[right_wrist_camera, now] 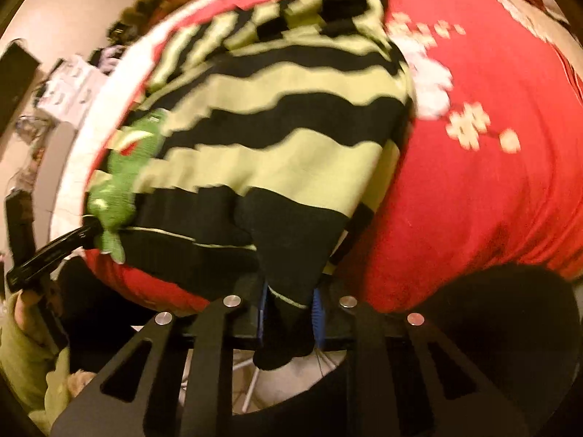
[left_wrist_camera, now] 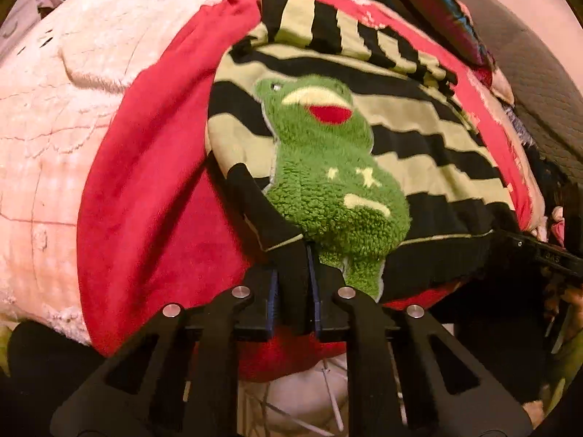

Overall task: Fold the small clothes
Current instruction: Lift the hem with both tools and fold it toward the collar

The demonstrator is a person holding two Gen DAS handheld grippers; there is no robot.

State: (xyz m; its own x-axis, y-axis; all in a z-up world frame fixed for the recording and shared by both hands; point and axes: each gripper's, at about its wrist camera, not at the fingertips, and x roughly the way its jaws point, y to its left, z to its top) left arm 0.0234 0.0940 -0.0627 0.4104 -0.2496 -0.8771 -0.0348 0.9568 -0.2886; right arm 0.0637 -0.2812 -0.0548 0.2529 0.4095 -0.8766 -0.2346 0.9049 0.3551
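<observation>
A small black and pale-green striped sweater [left_wrist_camera: 419, 134] with a fuzzy green frog patch [left_wrist_camera: 328, 189] lies on a red blanket [left_wrist_camera: 153, 153]. My left gripper [left_wrist_camera: 294, 284] is shut on the sweater's black bottom hem, just left of the frog. In the right wrist view the same sweater [right_wrist_camera: 277, 153] is blurred, and my right gripper [right_wrist_camera: 289, 309] is shut on a bunch of its black hem at the other bottom corner. The left gripper [right_wrist_camera: 54, 251] shows at that view's left edge, at the hem beside the frog [right_wrist_camera: 124, 182]. One sleeve is folded across the sweater's top.
The red blanket [right_wrist_camera: 473, 182] carries white snowflake patterns and covers a pink-white fluffy cover [left_wrist_camera: 54, 127]. More bright clothes [left_wrist_camera: 448, 11] are piled at the far right. A white wire rack [left_wrist_camera: 328, 400] stands below the bed's edge. A green sleeve [right_wrist_camera: 25, 364] shows at the left.
</observation>
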